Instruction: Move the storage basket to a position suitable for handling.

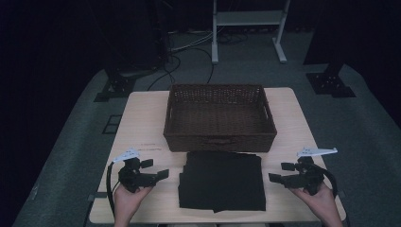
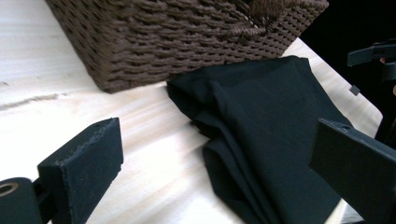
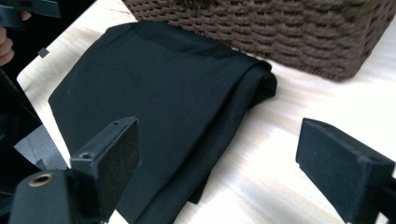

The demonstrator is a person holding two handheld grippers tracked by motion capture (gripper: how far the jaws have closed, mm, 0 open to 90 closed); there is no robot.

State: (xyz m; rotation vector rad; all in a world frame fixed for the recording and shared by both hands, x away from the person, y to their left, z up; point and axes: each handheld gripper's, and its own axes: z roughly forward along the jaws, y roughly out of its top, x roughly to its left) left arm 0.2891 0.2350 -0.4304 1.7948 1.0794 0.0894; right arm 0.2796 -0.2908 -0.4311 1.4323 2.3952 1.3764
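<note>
- Folded black cloth [image 1: 221, 180] lies flat on the counter [image 1: 142, 118], near its front edge, just in front of the wicker basket [image 1: 220, 118]; cloth's far edge is at the basket's front wall.
- Left tool [image 1: 158, 169]: jaws spread wide, empty, just left of the cloth, pointing at it.
- Right tool [image 1: 279, 172]: jaws spread wide, empty, just right of the cloth.
- Neither tool touches the cloth.

Black cloth [image 1: 222, 180], apparently folded, flat beside basket [image 1: 220, 137]
</note>
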